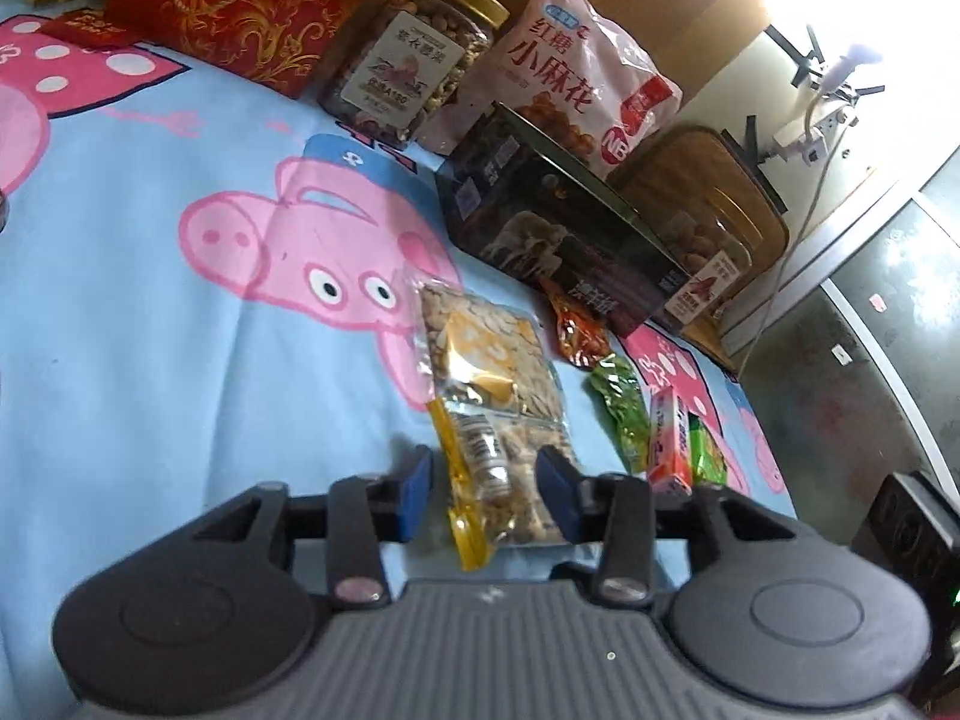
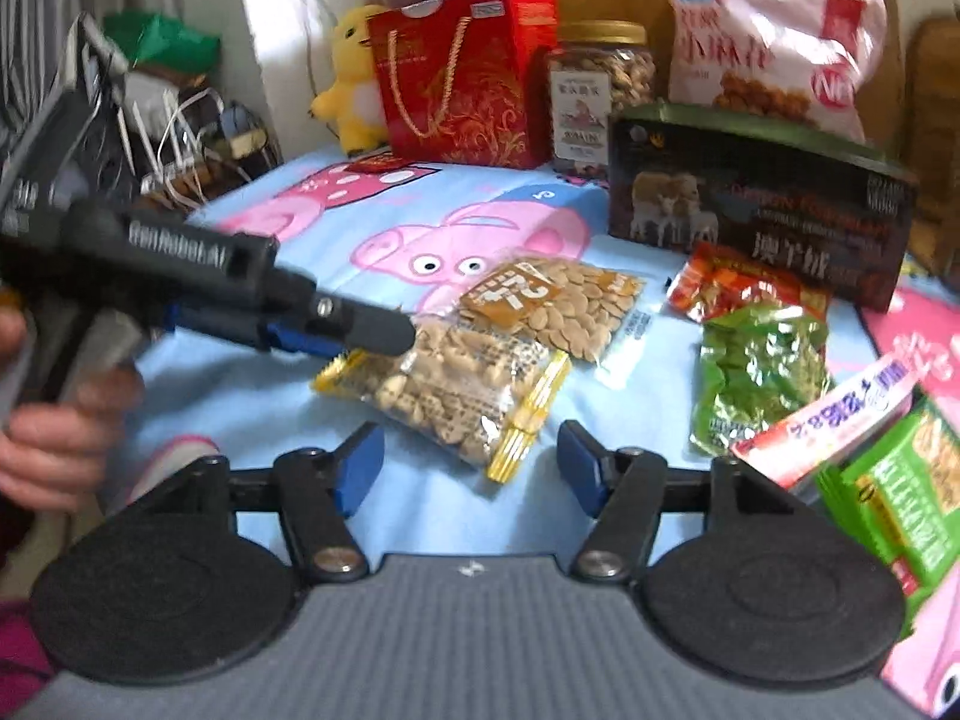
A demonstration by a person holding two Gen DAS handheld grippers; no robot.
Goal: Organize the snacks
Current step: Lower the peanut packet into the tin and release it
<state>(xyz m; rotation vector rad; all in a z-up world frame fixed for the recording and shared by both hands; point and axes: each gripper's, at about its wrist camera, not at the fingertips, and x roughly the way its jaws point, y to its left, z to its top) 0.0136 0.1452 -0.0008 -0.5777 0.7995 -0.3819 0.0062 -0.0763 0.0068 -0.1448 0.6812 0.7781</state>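
Two clear seed packets lie on the blue pig-print cloth point(image 1: 150, 324). The nearer, yellow-edged packet point(image 1: 498, 480) point(image 2: 456, 390) lies between the open blue pads of my left gripper point(image 1: 486, 492), which also shows from the side in the right wrist view point(image 2: 360, 330); the packet rests on the cloth. The farther seed packet point(image 1: 480, 342) point(image 2: 564, 306) lies behind it. My right gripper point(image 2: 471, 468) is open and empty, just short of the yellow-edged packet. An orange-red pouch point(image 2: 744, 288) point(image 1: 579, 330) and a green pouch point(image 2: 750, 384) point(image 1: 621, 414) lie to the right.
At the back stand a red gift bag point(image 2: 462, 72), a nut jar point(image 2: 600, 90), a pink snack bag point(image 2: 774, 42) and a dark box point(image 2: 756, 210). A pink-white box point(image 2: 840, 420) and a green packet point(image 2: 900, 492) lie at the right. A yellow plush toy point(image 2: 354, 84) sits at the back left.
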